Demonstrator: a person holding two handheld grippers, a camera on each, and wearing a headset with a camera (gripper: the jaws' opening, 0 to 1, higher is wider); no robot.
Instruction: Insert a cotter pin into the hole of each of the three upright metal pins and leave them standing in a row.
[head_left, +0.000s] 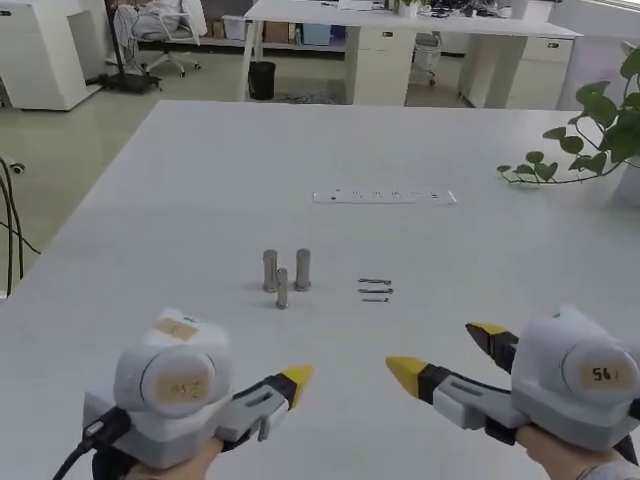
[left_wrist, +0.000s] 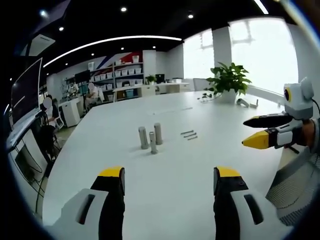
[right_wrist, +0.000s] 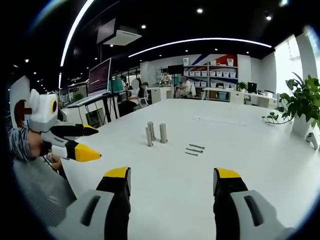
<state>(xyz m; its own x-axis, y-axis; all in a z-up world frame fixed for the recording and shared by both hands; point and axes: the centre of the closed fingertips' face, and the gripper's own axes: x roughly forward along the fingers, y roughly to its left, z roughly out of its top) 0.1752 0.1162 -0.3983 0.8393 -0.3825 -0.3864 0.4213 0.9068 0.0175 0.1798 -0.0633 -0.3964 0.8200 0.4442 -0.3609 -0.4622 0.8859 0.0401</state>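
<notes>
We hold the left gripper (left_wrist: 170, 179) and right gripper (right_wrist: 172, 179) spread wide, empty. We judge the cotter pins (head_left: 375, 290) light, thin and slippery; pinch each mid-length.

The table (head_left: 180, 180) lies bare all along the near side of the three metal pins (head_left: 283, 275); these stand bunched (narrow gaps between them); the cotter pins (head_left: 375, 290) lie flat near their right, apart; a power strip (head_left: 385, 197) lies beyond; a plant (head_left: 590, 140) overhangs the far right edge.
</notes>
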